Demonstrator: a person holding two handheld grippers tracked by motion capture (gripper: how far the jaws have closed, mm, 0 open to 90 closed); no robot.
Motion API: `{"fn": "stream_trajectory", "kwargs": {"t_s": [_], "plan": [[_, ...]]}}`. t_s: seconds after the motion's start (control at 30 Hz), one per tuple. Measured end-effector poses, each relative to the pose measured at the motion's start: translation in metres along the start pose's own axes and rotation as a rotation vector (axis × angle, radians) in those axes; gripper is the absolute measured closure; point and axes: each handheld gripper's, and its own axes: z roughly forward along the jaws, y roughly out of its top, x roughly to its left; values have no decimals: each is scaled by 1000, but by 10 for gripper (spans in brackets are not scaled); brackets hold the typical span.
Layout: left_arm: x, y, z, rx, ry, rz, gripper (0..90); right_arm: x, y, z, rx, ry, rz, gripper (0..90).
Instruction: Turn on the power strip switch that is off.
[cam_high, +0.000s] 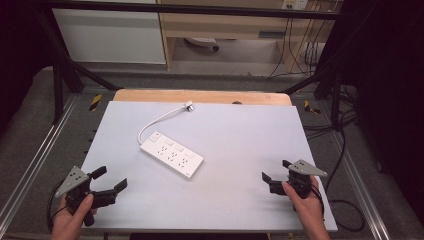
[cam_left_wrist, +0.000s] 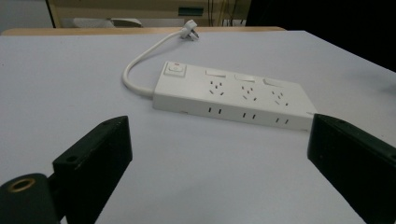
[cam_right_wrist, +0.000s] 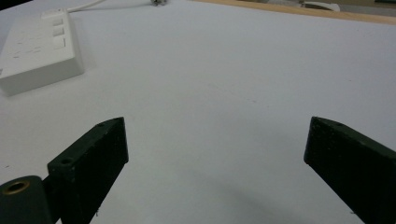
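Two hand-held grippers wait at the near edge of the table, jaws spread wide and holding nothing: the left gripper (cam_high: 107, 181) by the near left corner, the right gripper (cam_high: 276, 172) by the near right corner. Between and beyond them a white power strip (cam_high: 171, 154) lies flat, left of the table's middle, its long axis running diagonally from far left to near right. Its cord (cam_high: 156, 121) loops toward the far edge, ending in a plug (cam_high: 188, 105) that appears unconnected, though it is small in the frame. On this showing the left gripper is the nearer, with the strip's long side facing it.
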Motion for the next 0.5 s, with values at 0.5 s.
{"fn": "stream_trajectory", "kwargs": {"t_s": [0.5], "plan": [[-3, 2, -1, -30, -22, 5, 66, 4, 1, 1, -10, 20, -20, 41]]}}
